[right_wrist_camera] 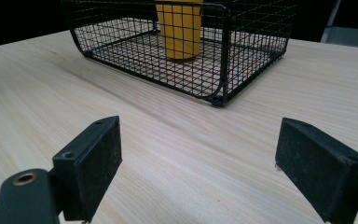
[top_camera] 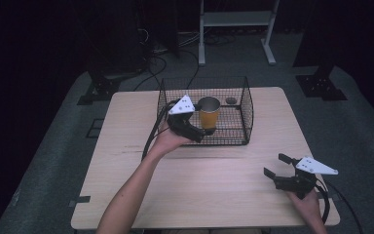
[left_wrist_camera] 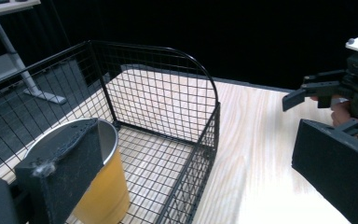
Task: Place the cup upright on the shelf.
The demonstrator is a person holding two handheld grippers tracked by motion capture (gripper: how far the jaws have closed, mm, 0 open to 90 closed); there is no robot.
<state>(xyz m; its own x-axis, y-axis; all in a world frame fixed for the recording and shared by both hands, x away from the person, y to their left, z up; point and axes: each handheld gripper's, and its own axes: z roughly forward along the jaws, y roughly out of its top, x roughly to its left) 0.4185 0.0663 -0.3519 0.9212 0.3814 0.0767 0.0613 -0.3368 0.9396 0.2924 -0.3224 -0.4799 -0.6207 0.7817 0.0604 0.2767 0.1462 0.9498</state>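
High view: pale wood counter [top_camera: 209,180] takes up the centre of the frame, dark floor around it. Black wire basket [top_camera: 246,105] sits in the upper middle, toward the far edge of the counter. Yellow cup [top_camera: 209,117] w/ a metal rim stands upright inside the basket, near its front-left part. Left gripper [top_camera: 205,133] is at centre, just left of the cup, reaching over the basket's front wall; its jaws are spread apart, one just beside the cup's rim in the left gripper view, the other outside the basket, so the cup isn't clamped. Right gripper [top_camera: 274,165] is at lower right, low over the bare counter, well apart from the basket, jaws released wide, holding nothing.
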